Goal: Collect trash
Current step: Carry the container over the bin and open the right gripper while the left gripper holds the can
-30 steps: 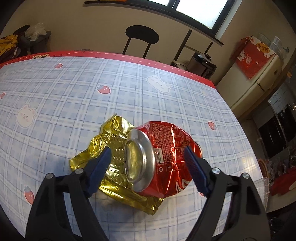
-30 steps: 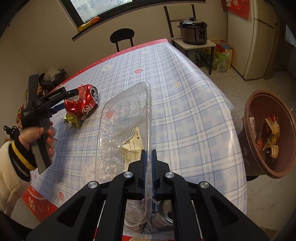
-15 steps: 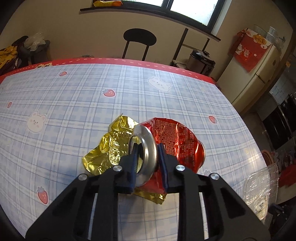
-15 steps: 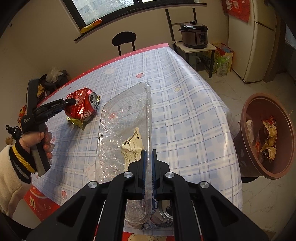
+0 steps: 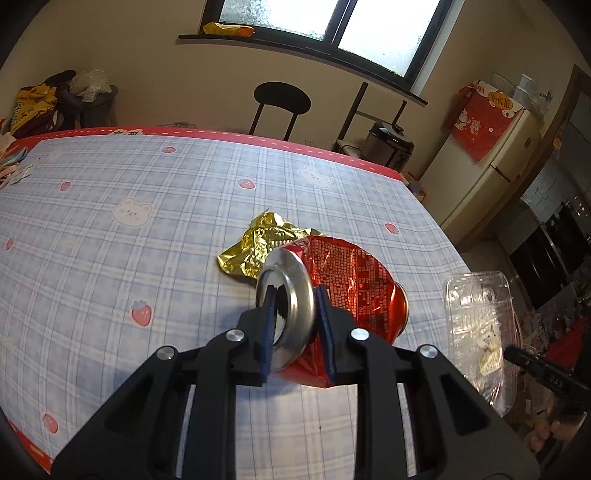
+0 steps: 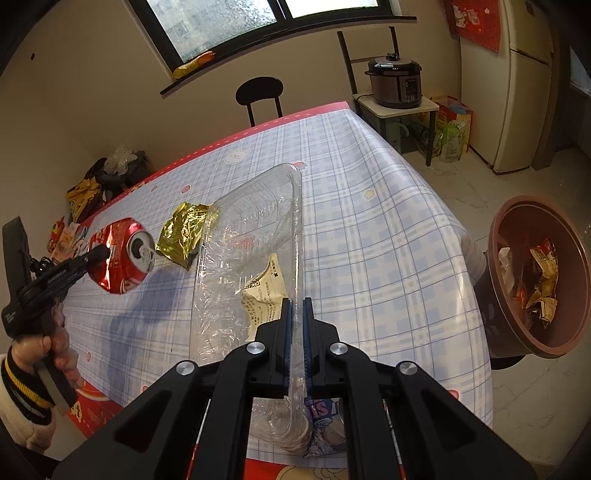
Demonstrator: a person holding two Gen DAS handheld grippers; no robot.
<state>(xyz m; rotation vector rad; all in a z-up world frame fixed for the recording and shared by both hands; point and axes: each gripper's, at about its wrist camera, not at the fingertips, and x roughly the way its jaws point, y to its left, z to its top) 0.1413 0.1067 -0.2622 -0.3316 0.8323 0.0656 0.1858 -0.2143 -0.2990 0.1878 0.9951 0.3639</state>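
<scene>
A crushed red can hangs above the checked tablecloth, its silver base rim pinched between the blue pads of the left gripper. In the right wrist view the same can sits clear of the cloth, casting a shadow beneath it, with its opened top facing the camera and the left gripper closed on its far end, held by a hand in a cream sleeve with a striped cuff.

Just beyond the can, a crumpled gold wrapper lies flat on the cloth; from the right wrist it appears between the can and a clear plastic tray. The right gripper is pressed tight on that tray's rim, holding it on edge above the table, a printed paper label showing through the plastic. The tray also shows at the right of the left wrist view.

Off the table's right edge, on the tiled floor, stands a brown bin already holding wrappers. Farther back are a black stool against the wall, a pressure cooker on a small stand, and a cream fridge. A yellow packet rests on the window sill.
</scene>
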